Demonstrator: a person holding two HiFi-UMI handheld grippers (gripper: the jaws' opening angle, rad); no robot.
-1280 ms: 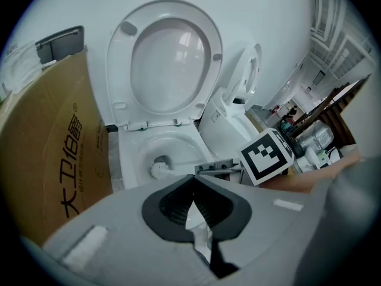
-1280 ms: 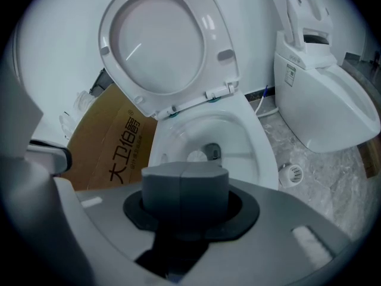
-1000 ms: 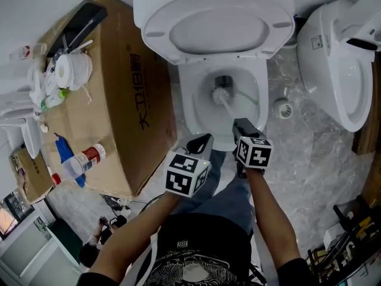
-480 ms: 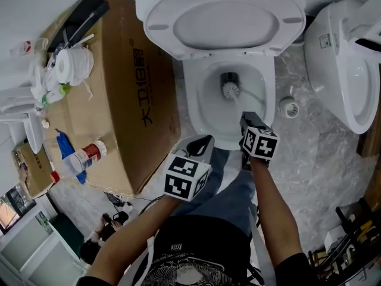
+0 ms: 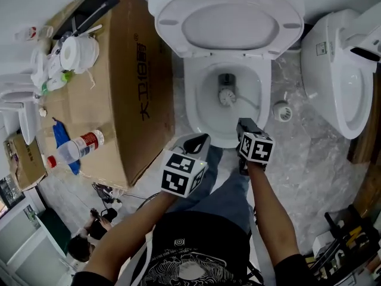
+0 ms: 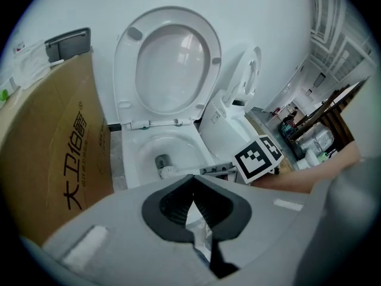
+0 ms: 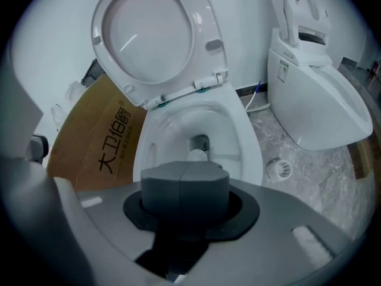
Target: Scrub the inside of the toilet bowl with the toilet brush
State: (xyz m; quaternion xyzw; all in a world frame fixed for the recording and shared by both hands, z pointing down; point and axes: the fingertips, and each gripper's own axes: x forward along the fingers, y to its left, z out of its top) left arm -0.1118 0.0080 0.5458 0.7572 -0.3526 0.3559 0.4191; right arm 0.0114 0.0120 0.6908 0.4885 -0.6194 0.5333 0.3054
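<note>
The brush (image 5: pixel 226 96) lay straight ahead of the right claw (image 5: pixel 244 125). Its thin handle ran from the claw forward and down to the bristle head, which sat low in the bowl (image 5: pixel 199 109) just before the dark drain hole. The right claw was pressed together, pinching the handle's near end. The left claw (image 5: pixel 197 142), tips meeting on nothing, hung by the bowl's front rim, farther from the brush. The next stroke would likely push the head along that axis or round the walls. The bowl was oval, smooth, glossy white ceramic, and the bristle head was pale and round. The lid (image 5: pixel 226 16) stood raised.
</note>
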